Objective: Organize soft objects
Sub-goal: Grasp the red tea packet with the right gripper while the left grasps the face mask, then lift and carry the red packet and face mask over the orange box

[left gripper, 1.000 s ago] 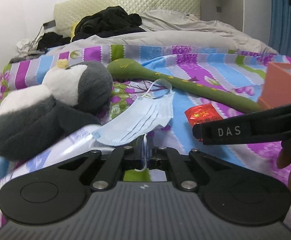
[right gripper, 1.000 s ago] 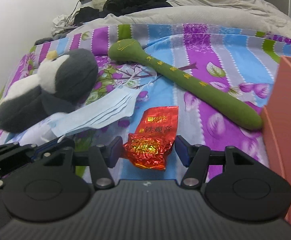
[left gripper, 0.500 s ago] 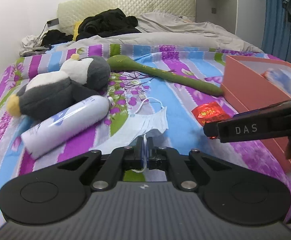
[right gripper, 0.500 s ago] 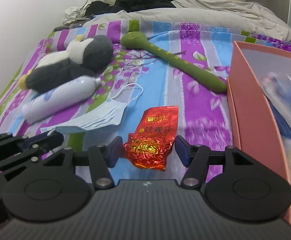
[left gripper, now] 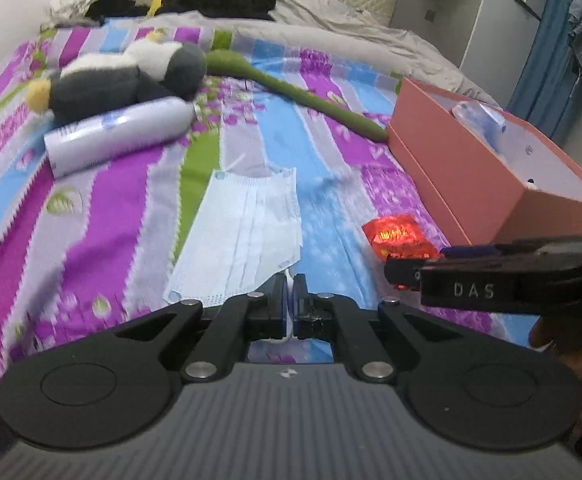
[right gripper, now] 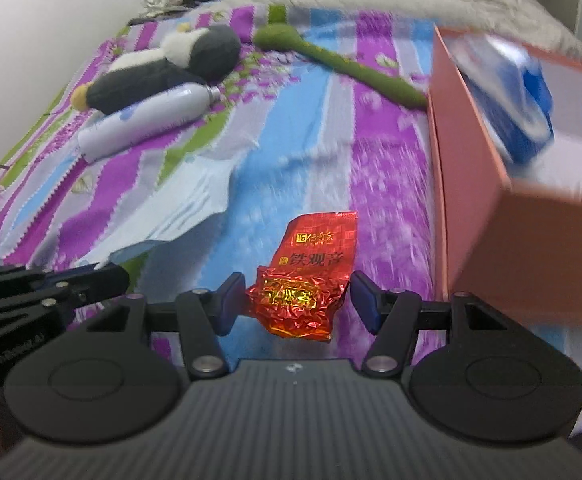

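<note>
My left gripper is shut on the ear loop of a light blue face mask; the mask trails from the jaws over the striped bedspread. In the right wrist view the mask shows at the left. My right gripper is shut on the crumpled end of a red foil tea packet, held just above the bed. The packet also shows in the left wrist view, beside a salmon-pink open box that lies close to the right of both grippers.
A grey and white plush penguin lies far left with a white bottle against it. A long green soft stick reaches to the box corner. A blue and white item sits inside the box. Dark clothes lie by the headboard.
Both grippers have drawn back from the penguin and swung toward the pink box, which now looms larger. The mask came away with the left gripper, uncovering the bottle. The packet stayed in the right jaws.
</note>
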A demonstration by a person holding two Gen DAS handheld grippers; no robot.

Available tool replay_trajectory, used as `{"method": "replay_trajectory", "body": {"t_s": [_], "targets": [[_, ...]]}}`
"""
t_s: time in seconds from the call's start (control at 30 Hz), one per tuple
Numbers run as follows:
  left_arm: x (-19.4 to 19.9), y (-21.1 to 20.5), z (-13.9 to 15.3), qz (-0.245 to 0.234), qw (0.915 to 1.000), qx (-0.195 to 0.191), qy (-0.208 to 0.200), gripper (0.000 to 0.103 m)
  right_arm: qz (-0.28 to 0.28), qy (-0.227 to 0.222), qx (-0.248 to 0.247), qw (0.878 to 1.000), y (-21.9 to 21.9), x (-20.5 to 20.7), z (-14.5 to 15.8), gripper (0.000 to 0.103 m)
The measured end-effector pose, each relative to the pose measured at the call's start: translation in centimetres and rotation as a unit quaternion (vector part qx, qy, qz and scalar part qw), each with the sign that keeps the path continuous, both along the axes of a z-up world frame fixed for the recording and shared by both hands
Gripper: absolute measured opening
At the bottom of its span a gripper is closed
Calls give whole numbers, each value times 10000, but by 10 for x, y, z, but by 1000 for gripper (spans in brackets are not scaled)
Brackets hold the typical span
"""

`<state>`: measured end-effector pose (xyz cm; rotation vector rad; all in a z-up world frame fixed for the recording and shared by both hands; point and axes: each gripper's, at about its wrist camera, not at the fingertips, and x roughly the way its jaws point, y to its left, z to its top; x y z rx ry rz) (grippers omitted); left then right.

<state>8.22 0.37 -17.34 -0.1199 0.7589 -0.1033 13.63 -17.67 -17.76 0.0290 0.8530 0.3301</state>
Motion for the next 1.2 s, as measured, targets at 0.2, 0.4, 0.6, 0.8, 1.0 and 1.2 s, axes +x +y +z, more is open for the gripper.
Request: {"method": "replay_trajectory", "body": {"t_s": [0.2,0.4,0.6,0.8,1.0,1.2], "targets": [[-9,-3,0,-159,9997,-115,109,43,-231,98,69,9997,-10,-4,-8,62],[-13,-3,3,-145,9998,-105,133,54,-286,194,48,9994,-10,-2,-11,61],[6,1,-1,-33,10000,72,56,64,-317,165,-140,9993,-7,-4,-17,61],[39,0,-20,-327,9982,467,176,70,-332,192,-262,9989,-6,-6,-22,60],[53,-11,-44,-531,9927,1029,347,70,-385,270,-248,9986,-10,-6,-26,60],[58,0,-55,-264,9938,1028,333,73,-422,404,-181,9981,-12,-6,-33,59]]}}
